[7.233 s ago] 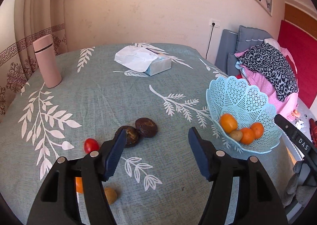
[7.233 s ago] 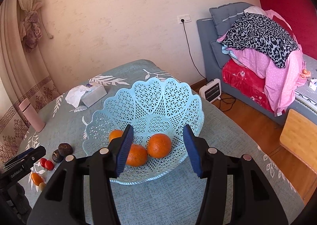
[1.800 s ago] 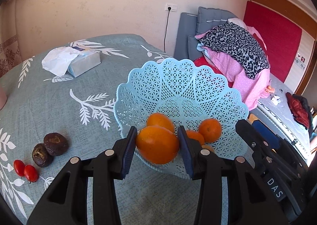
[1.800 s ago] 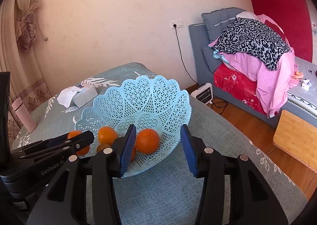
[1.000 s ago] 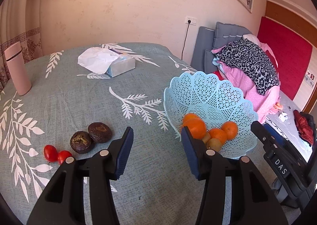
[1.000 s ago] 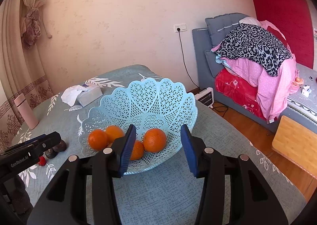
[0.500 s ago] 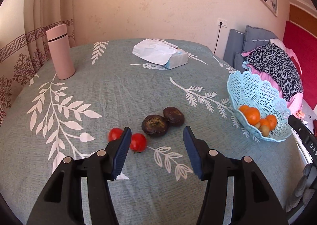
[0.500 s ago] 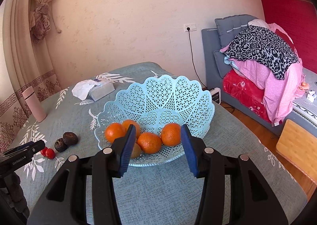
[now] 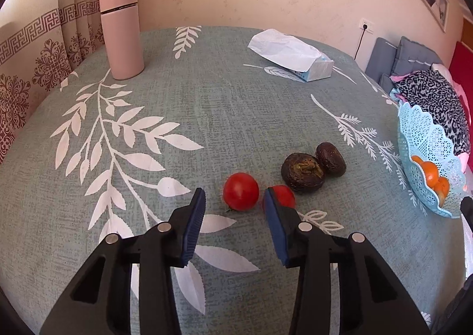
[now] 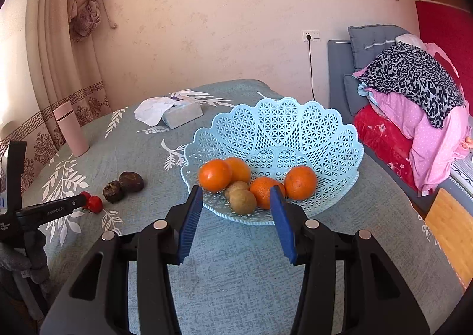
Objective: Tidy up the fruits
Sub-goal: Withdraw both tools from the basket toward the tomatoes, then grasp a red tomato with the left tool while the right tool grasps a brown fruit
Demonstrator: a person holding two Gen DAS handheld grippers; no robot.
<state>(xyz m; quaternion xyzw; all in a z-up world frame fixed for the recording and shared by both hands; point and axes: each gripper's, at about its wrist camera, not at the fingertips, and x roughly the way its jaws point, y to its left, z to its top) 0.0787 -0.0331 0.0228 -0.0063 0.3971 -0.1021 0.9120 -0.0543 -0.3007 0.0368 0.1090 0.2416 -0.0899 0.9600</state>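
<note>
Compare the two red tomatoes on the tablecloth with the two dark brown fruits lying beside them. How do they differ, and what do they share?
The tomatoes are bright red, smooth and glossy; the dark brown fruits are dull, wrinkled and rough. The tomatoes are smaller and rounder; the brown fruits are bulkier and flattened. The tomatoes lie right at the tips of the left gripper, whose jaws are closing; the brown fruits lie beyond it. Both pairs are on the tablecloth, outside the blue basket.

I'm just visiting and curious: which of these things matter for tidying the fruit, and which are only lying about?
Part of the job: blue basket, oranges, kiwis, tomatoes, dark brown fruits.

Just lying about: pink flask, tissue pack, clothes pile.
</note>
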